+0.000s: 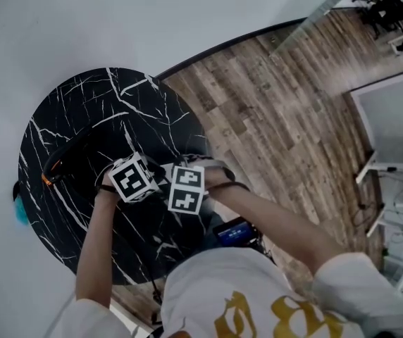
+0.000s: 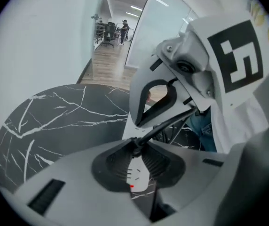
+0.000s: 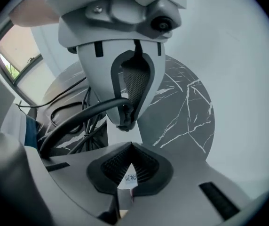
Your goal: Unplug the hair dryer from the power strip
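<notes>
Now | left gripper (image 2: 135, 150): clamps plug (image 3: 123, 121) | right gripper (image 3: 129, 169): clamps power strip (image 2: 137, 175)

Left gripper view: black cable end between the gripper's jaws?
Yes, the black cable ends right between the pad tips of the left gripper.

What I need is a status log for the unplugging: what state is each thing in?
left gripper: shut on the black plug.
right gripper: shut on the white power strip.
black plug: pinched right at the strip; prongs hidden, so seated or out cannot be told.
white power strip: clamped by the right gripper.
black cable: slack, curving off from the plug.
</notes>
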